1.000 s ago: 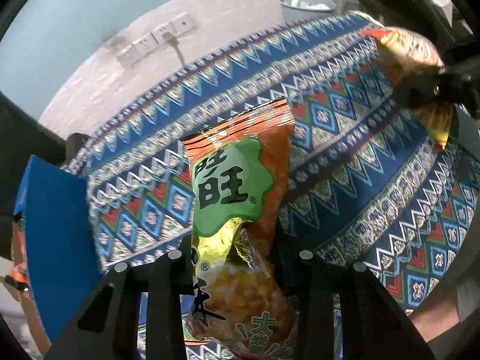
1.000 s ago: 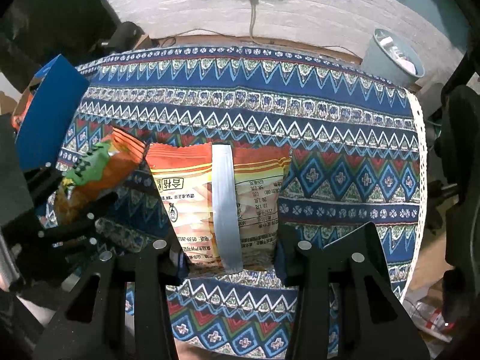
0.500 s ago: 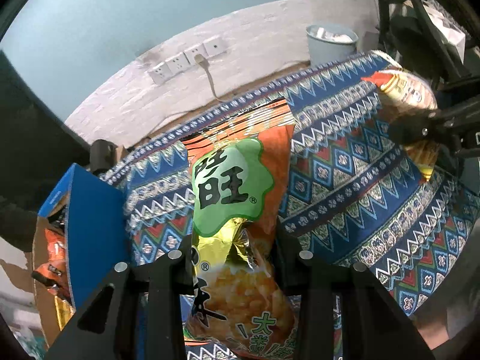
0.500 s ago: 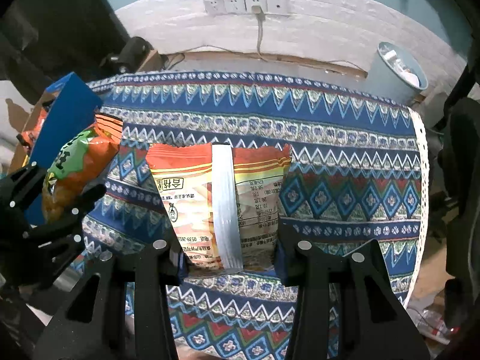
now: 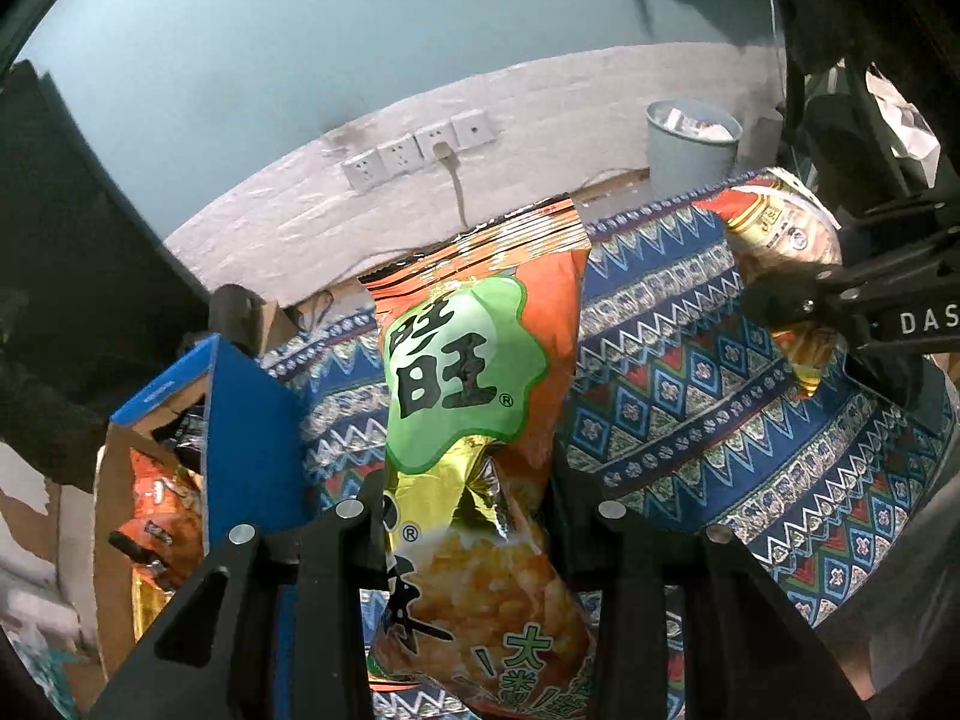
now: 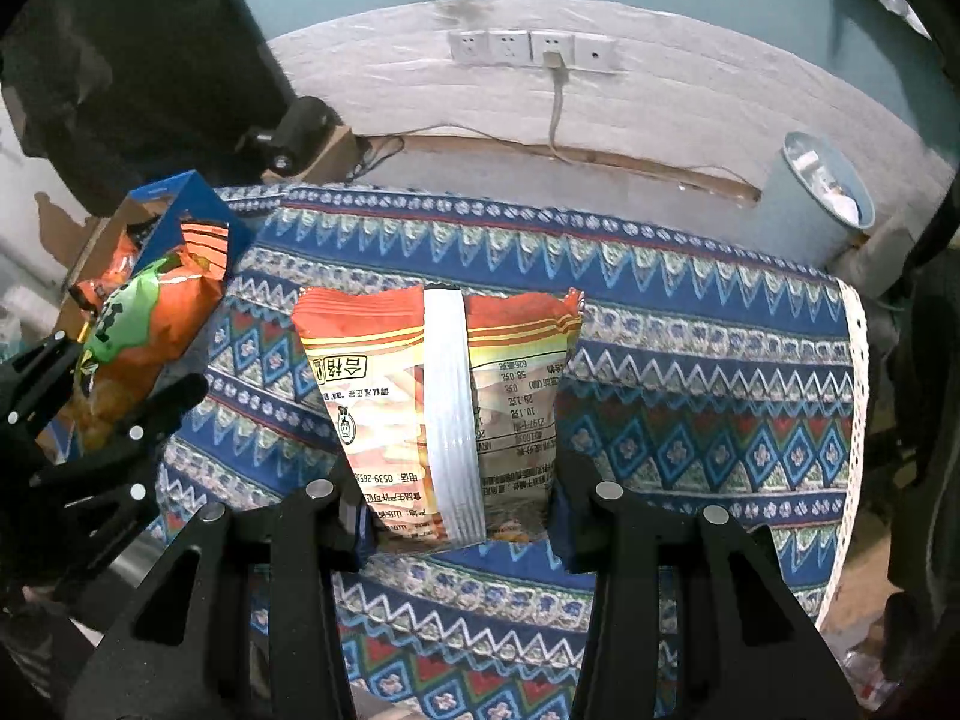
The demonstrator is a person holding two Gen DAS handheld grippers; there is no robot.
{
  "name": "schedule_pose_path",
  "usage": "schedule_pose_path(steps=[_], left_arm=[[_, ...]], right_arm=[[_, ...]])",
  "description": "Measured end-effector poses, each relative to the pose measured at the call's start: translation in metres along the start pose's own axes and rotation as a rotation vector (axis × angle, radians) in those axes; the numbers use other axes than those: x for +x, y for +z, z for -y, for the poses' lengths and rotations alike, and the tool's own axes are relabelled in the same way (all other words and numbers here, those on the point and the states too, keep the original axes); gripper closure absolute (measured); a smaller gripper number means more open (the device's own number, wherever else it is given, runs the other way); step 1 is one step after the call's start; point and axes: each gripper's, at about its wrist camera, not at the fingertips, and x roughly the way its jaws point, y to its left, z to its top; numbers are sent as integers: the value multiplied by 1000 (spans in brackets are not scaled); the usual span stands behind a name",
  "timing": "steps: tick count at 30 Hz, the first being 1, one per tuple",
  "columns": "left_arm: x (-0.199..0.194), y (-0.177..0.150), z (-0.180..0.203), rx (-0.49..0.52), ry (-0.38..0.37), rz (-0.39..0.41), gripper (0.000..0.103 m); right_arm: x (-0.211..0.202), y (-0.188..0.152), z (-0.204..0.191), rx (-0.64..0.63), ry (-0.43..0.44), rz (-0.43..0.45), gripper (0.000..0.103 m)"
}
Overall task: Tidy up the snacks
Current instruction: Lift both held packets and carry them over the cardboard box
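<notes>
The left claw (image 5: 468, 516) is closed on an orange foil snack bag with a green splash label (image 5: 480, 408), pinched at its crumpled waist so the sealed top stands up ahead of the fingers and the bottom hangs back toward the camera; the right claw (image 6: 459, 495) is likewise clamped on a second orange snack bag, turned back-side out with a white seam strip down its middle (image 6: 444, 414), gripped at its lower edge and held upright; both bags hang above the bench, which is covered with a blue patterned cloth with zigzag and diamond bands (image 6: 690, 360). To the left of the left claw, at the cloth's edge, stands an open cardboard box with blue flaps (image 5: 246, 420), with more orange packets (image 5: 159, 510) inside. Beyond both claws are a whitewashed wall base with a row of white sockets (image 6: 531, 48) and, to the right, a pale grey waste bin (image 6: 822, 192).
</notes>
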Motion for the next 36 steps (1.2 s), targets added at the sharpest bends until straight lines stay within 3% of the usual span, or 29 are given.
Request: schedule_pose_path(steps=[15,36], left_arm=[[-36,-13,-59,-104,66,58,66],[-63,-54,-160,-309,152,75,66]], right_arm=[[-8,29,-70,-104,62,62,61],[9,70,-182,-255,160,83,61]])
